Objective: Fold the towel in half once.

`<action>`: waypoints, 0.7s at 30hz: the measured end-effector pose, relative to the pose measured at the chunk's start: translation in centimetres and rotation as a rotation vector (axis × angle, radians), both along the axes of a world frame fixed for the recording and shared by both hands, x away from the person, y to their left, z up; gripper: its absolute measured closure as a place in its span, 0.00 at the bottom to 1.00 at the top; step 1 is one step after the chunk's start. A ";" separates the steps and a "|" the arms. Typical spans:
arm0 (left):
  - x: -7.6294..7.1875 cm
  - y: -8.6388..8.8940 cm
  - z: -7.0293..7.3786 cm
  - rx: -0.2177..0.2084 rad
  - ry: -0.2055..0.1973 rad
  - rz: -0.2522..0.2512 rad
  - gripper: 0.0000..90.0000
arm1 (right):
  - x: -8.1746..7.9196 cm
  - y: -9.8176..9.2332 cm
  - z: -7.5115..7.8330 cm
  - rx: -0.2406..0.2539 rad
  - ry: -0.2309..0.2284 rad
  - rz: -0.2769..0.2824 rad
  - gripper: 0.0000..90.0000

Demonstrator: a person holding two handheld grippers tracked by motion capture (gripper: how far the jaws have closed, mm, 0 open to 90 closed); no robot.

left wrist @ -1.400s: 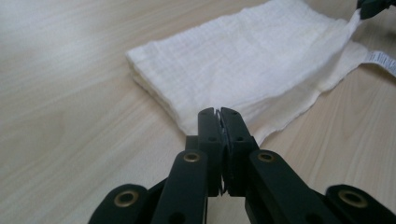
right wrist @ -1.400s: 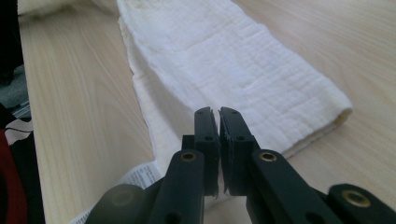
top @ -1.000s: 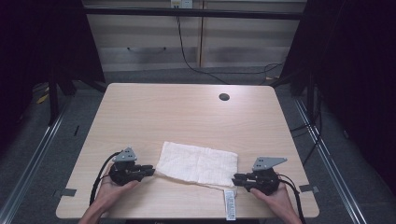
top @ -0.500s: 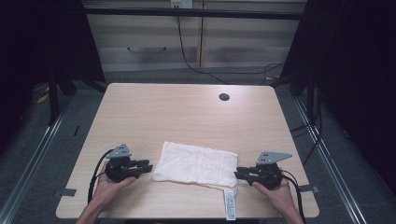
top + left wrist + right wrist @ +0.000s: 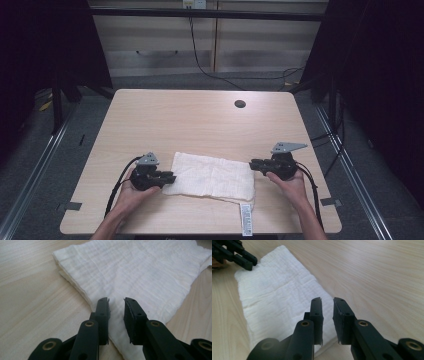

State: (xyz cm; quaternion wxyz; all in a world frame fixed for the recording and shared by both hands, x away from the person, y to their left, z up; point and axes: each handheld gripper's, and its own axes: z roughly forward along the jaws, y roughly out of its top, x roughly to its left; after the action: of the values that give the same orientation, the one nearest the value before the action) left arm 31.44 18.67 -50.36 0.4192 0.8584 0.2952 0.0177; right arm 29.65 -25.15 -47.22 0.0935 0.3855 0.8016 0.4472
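A folded white cloth (image 5: 212,177) lies flat near the front of the wooden table (image 5: 200,120), with a printed label (image 5: 245,218) hanging off its near right corner. My left gripper (image 5: 171,177) points right at the cloth's left edge. In the left gripper view its jaws have just been closing to a narrow gap (image 5: 116,302) above the cloth (image 5: 140,272), with nothing pinched. My right gripper (image 5: 252,164) points left at the cloth's far right corner. Its jaws, also just closing, stand slightly apart (image 5: 327,301) over the cloth (image 5: 277,295), gripping nothing.
A dark round cable hole (image 5: 240,104) sits in the far part of the table. The left gripper (image 5: 249,262) also shows at the cloth's far end in the right gripper view. Bare wood lies behind the cloth. Cables trail from both grippers toward the front edge.
My right gripper has moved away from the person, from the cloth's near right corner to its far right corner. My left gripper has shifted right, up to the cloth's left edge.
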 end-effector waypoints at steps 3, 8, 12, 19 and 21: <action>-0.6 0.3 0.0 0.003 -0.002 0.006 0.82 | 0.5 0.1 -0.1 -0.004 0.004 -0.011 0.86; -1.5 0.5 0.2 0.026 -0.008 0.009 0.81 | 1.7 0.0 -0.4 -0.001 0.023 -0.026 0.81; -1.9 0.8 0.1 0.020 -0.009 0.008 0.81 | 3.0 0.3 -1.0 -0.014 0.062 -0.030 0.75; -1.9 1.0 0.0 0.005 -0.006 0.013 0.81 | 3.7 1.2 -2.4 -0.034 0.094 -0.006 0.75; -2.0 1.0 0.0 0.004 -0.006 0.016 0.80 | 3.7 1.3 -2.8 -0.053 0.103 -0.004 0.75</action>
State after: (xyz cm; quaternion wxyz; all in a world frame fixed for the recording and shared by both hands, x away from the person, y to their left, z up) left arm 29.46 19.69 -50.40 0.4182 0.8567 0.3010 0.0241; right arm 33.32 -23.87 -50.00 0.0630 0.4072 0.8162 0.4050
